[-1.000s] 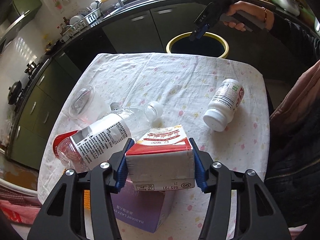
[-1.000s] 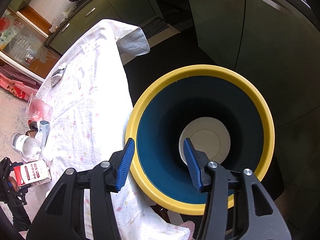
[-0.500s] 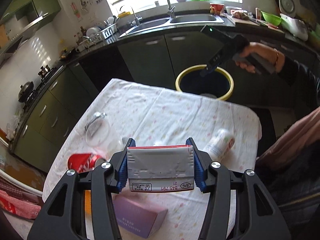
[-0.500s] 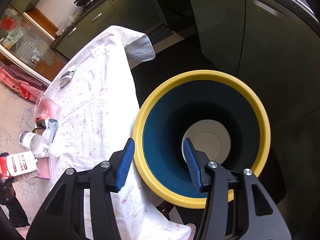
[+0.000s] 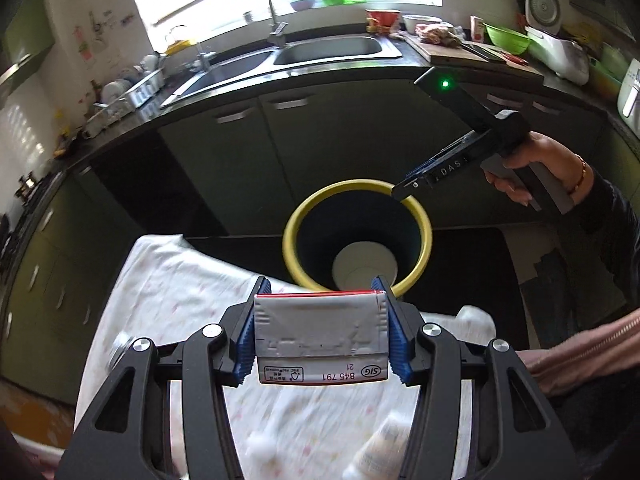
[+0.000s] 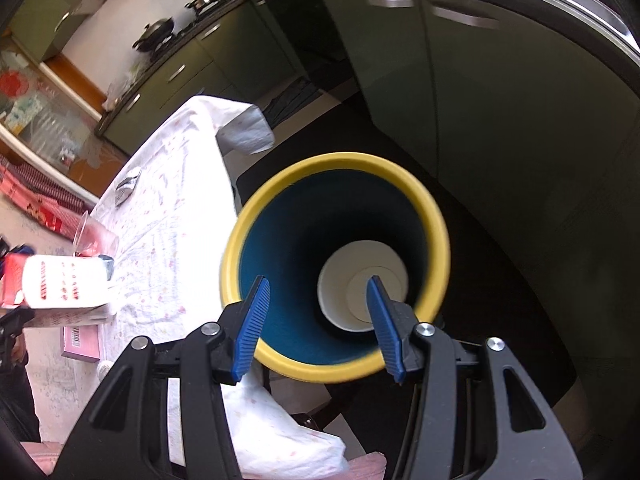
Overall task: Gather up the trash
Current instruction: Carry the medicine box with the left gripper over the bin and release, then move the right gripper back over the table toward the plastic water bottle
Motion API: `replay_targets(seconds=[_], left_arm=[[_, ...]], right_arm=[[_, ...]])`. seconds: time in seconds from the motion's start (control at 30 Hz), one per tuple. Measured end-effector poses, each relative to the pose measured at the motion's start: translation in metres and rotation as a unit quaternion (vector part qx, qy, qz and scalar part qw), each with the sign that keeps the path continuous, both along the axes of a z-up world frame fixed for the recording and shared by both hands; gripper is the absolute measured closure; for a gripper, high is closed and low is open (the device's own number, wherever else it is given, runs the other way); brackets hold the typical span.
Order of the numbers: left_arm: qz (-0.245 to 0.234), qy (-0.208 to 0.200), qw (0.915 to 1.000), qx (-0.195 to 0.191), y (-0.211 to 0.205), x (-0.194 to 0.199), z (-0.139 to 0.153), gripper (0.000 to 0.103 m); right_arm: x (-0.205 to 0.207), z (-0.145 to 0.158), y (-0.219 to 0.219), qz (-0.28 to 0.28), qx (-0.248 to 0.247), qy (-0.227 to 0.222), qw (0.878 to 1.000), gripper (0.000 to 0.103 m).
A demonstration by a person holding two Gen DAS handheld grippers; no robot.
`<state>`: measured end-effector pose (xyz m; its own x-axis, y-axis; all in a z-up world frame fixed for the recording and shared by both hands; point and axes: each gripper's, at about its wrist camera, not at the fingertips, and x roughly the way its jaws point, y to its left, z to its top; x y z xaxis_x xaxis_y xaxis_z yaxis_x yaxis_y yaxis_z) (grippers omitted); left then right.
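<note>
Presently the milk carton (image 5: 321, 336) is clamped crosswise between the blue pads of the left gripper (image 5: 321, 332), its long axis running from pad to pad and its printed base turned toward the camera; it is carried in the air above the far part of the table (image 5: 168, 280), touching nothing else. Straight ahead of the fingers and lower down, the yellow-rimmed bin (image 5: 357, 236) stands on the floor just past the table edge, its near rim appearing directly behind the top edge of the carton. A short forward travel is therefore judged to be all that separates the carton from the opening, and the left hand is the only one loaded.

The right gripper (image 6: 318, 316) is held over the same bin (image 6: 336, 264) from the other side, its jaws spread apart with nothing between them; seen from the left wrist, its tip overlaps the far right rim. A white round object (image 6: 362, 286) is seen at the bottom of the bin. The mouth is wide against the carton, so clearance is judged ample, but the hanging tablecloth corner and the right gripper crowd the opening, and a release made too early could be caught by the near rim
</note>
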<state>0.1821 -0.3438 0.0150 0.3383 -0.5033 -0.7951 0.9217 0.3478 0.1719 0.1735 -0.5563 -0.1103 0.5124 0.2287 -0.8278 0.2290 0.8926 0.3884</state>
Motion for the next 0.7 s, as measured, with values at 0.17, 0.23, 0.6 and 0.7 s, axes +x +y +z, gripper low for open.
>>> replay_targets(seconds=[0.17, 0.23, 0.6, 0.7], left_arm=[[-0.038, 0.033, 0.9984, 0.024, -0.083, 0.013, -0.038, 0.051], [-0.043, 0.046, 0.9974, 0.035, -0.113, 0.017, -0.056, 0.051], [-0.007, 0.06, 0.9979, 0.024, -0.14, 0.028, -0.067, 0.033], [0.004, 0.05, 0.9987, -0.003, -0.106, 0.02, -0.038, 0.032]], right_arm=[[-0.02, -0.008, -0.023, -0.015, 0.002, 0.003, 1.0, 0.054], [-0.026, -0.011, -0.032, -0.021, 0.005, 0.005, 1.0, 0.054], [-0.038, -0.011, -0.041, -0.028, -0.005, 0.007, 1.0, 0.049], [-0.034, -0.009, -0.03, -0.014, -0.01, 0.007, 1.0, 0.049]])
